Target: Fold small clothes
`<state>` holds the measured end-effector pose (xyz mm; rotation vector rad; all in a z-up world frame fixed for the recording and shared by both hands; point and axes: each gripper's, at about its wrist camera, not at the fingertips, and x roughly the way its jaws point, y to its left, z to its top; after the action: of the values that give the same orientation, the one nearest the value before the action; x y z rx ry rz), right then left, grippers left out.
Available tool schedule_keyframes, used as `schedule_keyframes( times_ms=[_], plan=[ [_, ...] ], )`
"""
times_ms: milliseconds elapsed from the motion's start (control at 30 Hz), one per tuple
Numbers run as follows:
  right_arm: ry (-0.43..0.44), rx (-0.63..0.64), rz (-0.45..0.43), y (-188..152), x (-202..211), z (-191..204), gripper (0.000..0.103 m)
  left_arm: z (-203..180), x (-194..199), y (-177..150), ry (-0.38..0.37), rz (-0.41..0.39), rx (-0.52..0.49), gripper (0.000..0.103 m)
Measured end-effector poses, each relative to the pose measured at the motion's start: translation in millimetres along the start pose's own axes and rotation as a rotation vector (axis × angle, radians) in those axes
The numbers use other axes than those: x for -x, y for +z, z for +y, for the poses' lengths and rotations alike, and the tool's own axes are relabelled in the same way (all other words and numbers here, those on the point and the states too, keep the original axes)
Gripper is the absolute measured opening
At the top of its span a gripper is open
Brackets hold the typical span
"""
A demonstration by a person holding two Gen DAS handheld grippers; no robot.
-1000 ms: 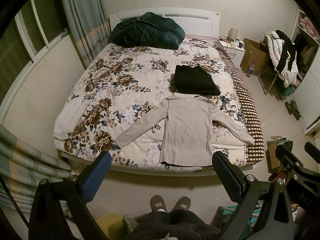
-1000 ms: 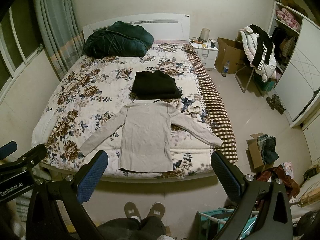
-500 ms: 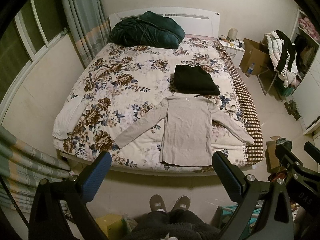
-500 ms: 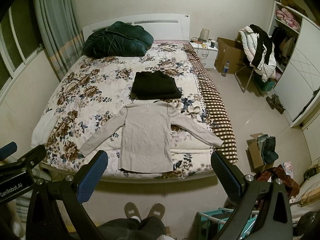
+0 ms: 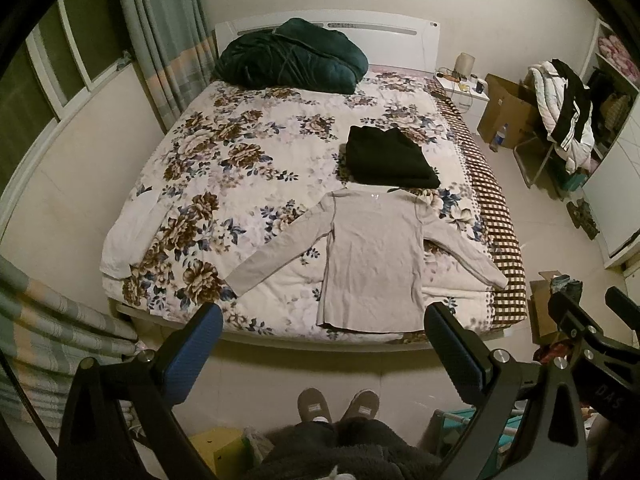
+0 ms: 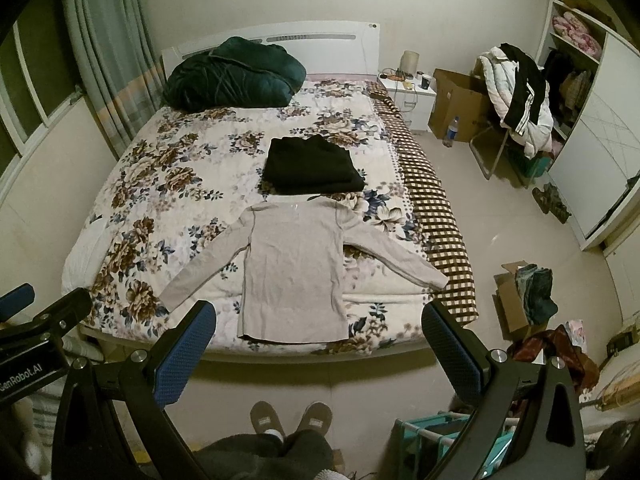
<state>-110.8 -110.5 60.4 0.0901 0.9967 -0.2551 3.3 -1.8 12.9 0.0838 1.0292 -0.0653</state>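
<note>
— So, item one?
— Beige long-sleeved top (image 5: 370,264), flat on the bed (image 5: 224,168), sleeves spread; folded black garment (image 5: 386,158) just beyond.
— Grippers?
— Left hand-held gripper (image 5: 322,332), right hand-held gripper (image 6: 318,330) — both spread wide, empty, short of the bed.

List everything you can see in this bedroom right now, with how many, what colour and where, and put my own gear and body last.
long-sleeved top: 1, beige, spread flat at the bed's foot, sleeves out
folded garment: 1, black, just beyond the top's collar
bedspread: 1, floral white and brown, covering the bed
duvet bundle: 1, dark green, against the headboard
checked blanket: 1, brown and cream, along the bed's right edge
nightstand: 1, white, right of the headboard
cardboard box: 1, brown, beside the nightstand
bottle: 1, clear, on the floor by that box
jackets: pile, white and black, on a chair
curtain: 1, grey-green, left wall
left gripper: open, blue fingers
right gripper: open, blue fingers
slippers: 2, grey-brown, on the floor below
</note>
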Motion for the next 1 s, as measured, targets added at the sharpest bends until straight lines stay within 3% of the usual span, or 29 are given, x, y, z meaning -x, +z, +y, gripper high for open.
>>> schedule_keyframes(
  times_ms=[67, 233, 400, 700, 833, 933, 1000],
  plan=[
    [-0.005, -0.011, 0.004, 5.7, -10.2, 15.9, 0.103, -2.4, -0.8, 3.6, 0.004, -0.016, -0.011, 0.103],
    [0.004, -0.102, 0.018, 13.6, -42.3, 7.1, 0.103, -20.6, -28.1, 20.9, 0.034, -0.051, -0.032, 0.103],
    [-0.008, -0.279, 0.057, 15.1, -112.5, -44.3, 0.103, -35.1, -89.3, 49.4, 0.043, -0.052, -0.078, 0.103],
    [-0.063, -0.663, 0.159, -8.7, -297.1, -208.6, 0.103, -105.4, -228.1, 81.9, 0.093, 0.081, -0.124, 0.103],
    [-0.049, -0.853, 0.204, -38.9, -403.9, -297.8, 0.103, -147.1, -312.6, 93.3, 0.128, 0.169, -0.122, 0.103],
    [-0.024, -0.997, 0.205, -69.2, -478.4, -358.0, 0.103, -178.1, -376.5, 93.6, 0.111, 0.249, -0.125, 0.103],
    [-0.027, -1.061, 0.188, -88.7, -511.9, -380.6, 0.103, -194.5, -418.6, 90.2, 0.106, 0.28, -0.144, 0.103]
  ],
)
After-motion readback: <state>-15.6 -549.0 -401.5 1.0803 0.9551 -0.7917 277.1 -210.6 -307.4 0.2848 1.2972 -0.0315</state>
